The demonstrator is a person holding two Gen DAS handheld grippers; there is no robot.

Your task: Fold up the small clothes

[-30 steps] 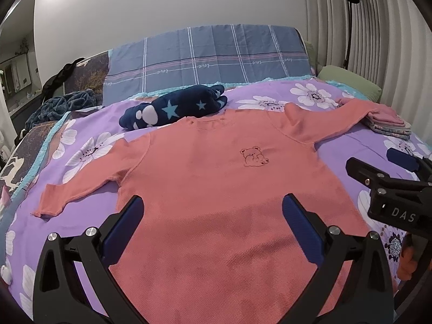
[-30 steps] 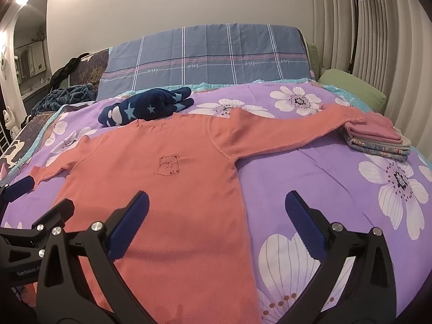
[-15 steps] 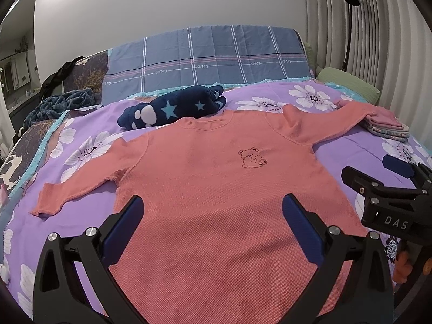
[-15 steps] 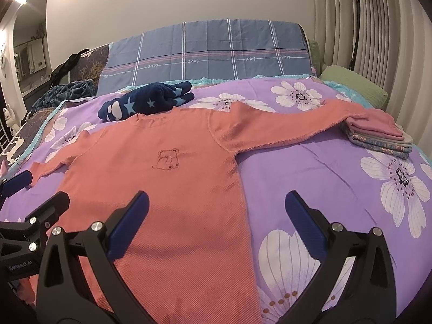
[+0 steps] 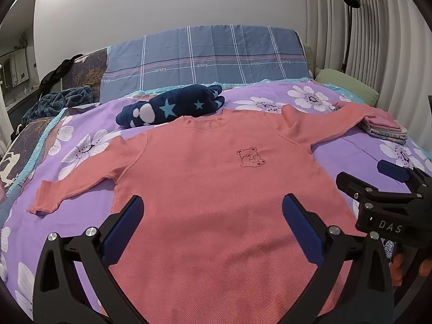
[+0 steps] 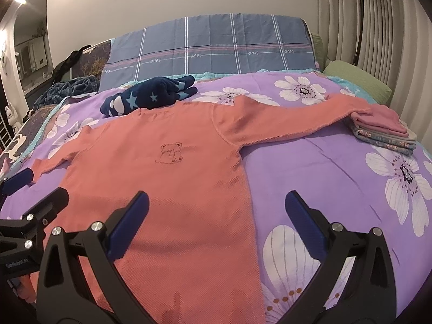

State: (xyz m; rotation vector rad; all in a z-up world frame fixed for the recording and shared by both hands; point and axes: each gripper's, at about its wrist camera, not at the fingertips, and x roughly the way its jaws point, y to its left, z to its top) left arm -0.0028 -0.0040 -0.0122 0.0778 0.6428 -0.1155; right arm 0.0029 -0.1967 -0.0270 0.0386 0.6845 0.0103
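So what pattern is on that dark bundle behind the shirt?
Navy with pale blue stars and white blobs, clearest in the left wrist view.

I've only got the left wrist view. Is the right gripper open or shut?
Observer: Open. The right gripper has its fingers spread wide, with nothing held.
Operator: Where is it relative to the shirt?
Observer: It straddles the coral shirt at its side edge: one finger is over fabric, the other over the purple bedspread.

Matt waffle-knit cloth shirt [image 5: 216, 189]; smooth cotton bedsheet [image 6: 324, 167].
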